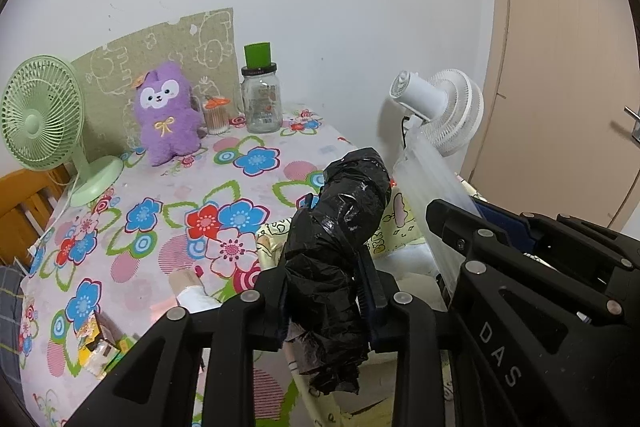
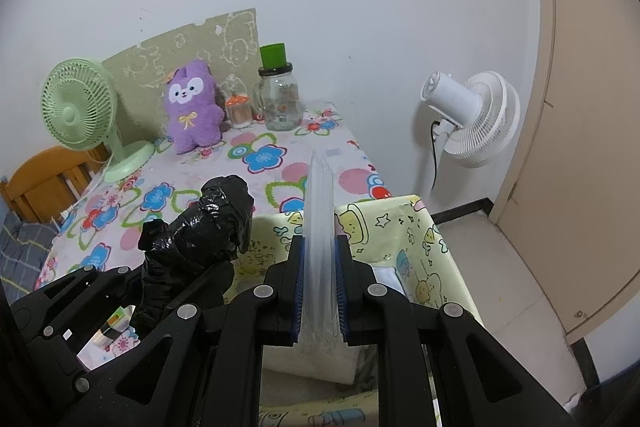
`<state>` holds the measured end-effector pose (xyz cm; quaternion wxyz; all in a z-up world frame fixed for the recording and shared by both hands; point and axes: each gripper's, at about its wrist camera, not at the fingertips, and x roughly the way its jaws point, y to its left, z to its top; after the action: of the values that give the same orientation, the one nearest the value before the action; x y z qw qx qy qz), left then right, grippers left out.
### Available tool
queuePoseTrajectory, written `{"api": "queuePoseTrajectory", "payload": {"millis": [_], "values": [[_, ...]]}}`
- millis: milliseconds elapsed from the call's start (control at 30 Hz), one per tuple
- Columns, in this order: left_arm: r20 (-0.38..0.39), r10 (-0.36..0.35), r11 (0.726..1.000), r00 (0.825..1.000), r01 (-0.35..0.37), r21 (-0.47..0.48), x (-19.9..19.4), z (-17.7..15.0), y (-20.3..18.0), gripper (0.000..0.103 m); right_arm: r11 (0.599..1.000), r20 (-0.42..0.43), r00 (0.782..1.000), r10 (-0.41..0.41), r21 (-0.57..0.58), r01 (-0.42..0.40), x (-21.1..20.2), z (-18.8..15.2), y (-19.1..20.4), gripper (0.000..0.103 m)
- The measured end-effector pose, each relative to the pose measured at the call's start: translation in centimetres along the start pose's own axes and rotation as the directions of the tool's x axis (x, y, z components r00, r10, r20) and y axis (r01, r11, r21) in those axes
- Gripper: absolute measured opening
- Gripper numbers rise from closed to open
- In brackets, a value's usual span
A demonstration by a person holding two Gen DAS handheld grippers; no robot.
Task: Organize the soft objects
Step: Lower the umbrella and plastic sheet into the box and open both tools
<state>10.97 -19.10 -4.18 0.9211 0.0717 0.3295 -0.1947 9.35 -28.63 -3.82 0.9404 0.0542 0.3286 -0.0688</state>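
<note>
**A:** What did the left wrist view show?

**B:** The left tongs (image 1: 326, 307) were clamped on a roll of black plastic bags (image 1: 340, 235), which stuck up toward 12 o'clock over the near edge of the table (image 1: 168, 187). At 3 o'clock the right tongs (image 1: 452, 227) gripped a pack of clear plastic (image 1: 432, 183). A yellow cartoon-print bin (image 1: 394, 227) sat just behind the roll. At 10 o'clock a purple plush toy (image 1: 168, 115) stood against a green board, with a green fan (image 1: 44, 119) at 9 o'clock and a glass jar (image 1: 262, 103) at 12.

**A:** And the right wrist view?

**B:** The right tongs (image 2: 319, 287) were closed narrowly on the pack of clear plastic (image 2: 319, 211), held upright on edge above the yellow cartoon-print bin (image 2: 420, 247). At 9 o'clock the left tongs (image 2: 176, 275) held the roll of black plastic bags (image 2: 208, 223). The purple plush toy (image 2: 192, 111) was far off at 11 o'clock, and a white fan (image 2: 472, 115) stood on the floor at 2 o'clock.
</note>
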Motion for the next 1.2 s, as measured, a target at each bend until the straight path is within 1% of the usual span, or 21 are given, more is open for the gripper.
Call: {"api": "queuePoseTrajectory", "payload": {"millis": [167, 200, 233, 267, 300, 367, 400, 433, 500, 533, 600, 633, 700, 800, 900, 1200], "values": [[-0.029, 0.004, 1.000, 1.000, -0.004, 0.004, 1.1, 0.1, -0.1, 0.046, 1.000, -0.017, 1.000, -0.003, 0.001, 0.003, 1.1, 0.0, -0.2, 0.017], [-0.032, 0.004, 1.000, 0.999, -0.004, 0.003, 1.2, 0.1, -0.1, 0.053, 1.000, -0.023, 1.000, 0.000, 0.003, 0.000, 1.3, 0.0, -0.3, 0.017], [-0.033, 0.005, 1.000, 0.999, -0.005, 0.002, 1.3, 0.1, 0.0, 0.057, 1.000, -0.026, 1.000, 0.003, 0.004, -0.003, 1.5, 0.0, -0.3, 0.017], [-0.030, 0.007, 1.000, 1.000, -0.007, 0.002, 1.4, 0.1, 0.0, 0.064, 1.000, -0.029, 1.000, 0.007, 0.005, -0.006, 1.6, 0.0, -0.3, 0.017], [-0.028, 0.008, 1.000, 1.000, -0.008, 0.003, 1.4, 0.1, 0.0, 0.067, 1.000, -0.032, 0.999, 0.008, 0.006, -0.008, 1.8, 0.1, -0.3, 0.018], [-0.028, 0.009, 1.000, 1.000, -0.008, 0.007, 1.5, 0.1, -0.1, 0.070, 1.000, -0.038, 0.999, 0.008, 0.006, -0.008, 2.1, 0.1, -0.4, 0.021], [-0.032, 0.010, 1.000, 0.999, -0.009, 0.009, 1.6, 0.1, -0.1, 0.072, 1.000, -0.040, 0.999, 0.004, 0.006, -0.004, 2.2, 0.1, -0.4, 0.026], [-0.035, 0.011, 1.000, 0.999, -0.010, 0.011, 1.8, 0.1, -0.1, 0.073, 1.000, -0.043, 0.999, -0.003, 0.006, 0.003, 2.3, 0.1, -0.3, 0.029], [-0.042, 0.010, 1.000, 0.999, -0.010, 0.012, 1.9, 0.1, -0.1, 0.075, 1.000, -0.046, 0.999, -0.008, 0.006, 0.009, 2.5, 0.1, -0.3, 0.043], [-0.043, 0.010, 1.000, 0.999, -0.009, 0.011, 2.0, 0.1, 0.0, 0.076, 1.000, -0.047, 0.999, -0.009, 0.010, 0.009, 2.6, 0.1, -0.4, 0.047], [-0.045, 0.009, 1.000, 0.999, -0.009, 0.006, 2.0, 0.1, 0.1, 0.079, 1.000, -0.045, 0.999, -0.015, 0.016, 0.016, 2.6, 0.1, -0.4, 0.066], [-0.044, 0.009, 1.000, 0.999, -0.008, 0.004, 2.0, 0.1, 0.2, 0.080, 1.000, -0.039, 0.999, -0.020, 0.018, 0.021, 2.5, 0.1, -0.4, 0.069], [-0.039, 0.006, 1.000, 0.999, -0.006, 0.004, 1.8, 0.1, 0.3, 0.085, 0.999, -0.027, 0.999, -0.030, 0.021, 0.031, 2.2, 0.0, -0.4, 0.077], [-0.037, 0.003, 1.000, 0.999, -0.003, 0.007, 1.6, 0.1, 0.3, 0.089, 0.999, -0.025, 0.999, -0.035, 0.021, 0.035, 2.0, 0.0, -0.2, 0.081], [-0.033, 0.005, 1.000, 0.999, -0.005, 0.009, 1.2, 0.0, 0.4, 0.091, 0.999, -0.023, 0.999, -0.037, 0.022, 0.038, 1.9, 0.0, -0.2, 0.083], [-0.004, 0.012, 1.000, 1.000, -0.012, 0.016, -0.6, -0.4, 1.1, 0.093, 0.999, 0.001, 0.999, -0.041, 0.028, 0.041, 0.1, -0.2, 0.5, 0.086]]}}
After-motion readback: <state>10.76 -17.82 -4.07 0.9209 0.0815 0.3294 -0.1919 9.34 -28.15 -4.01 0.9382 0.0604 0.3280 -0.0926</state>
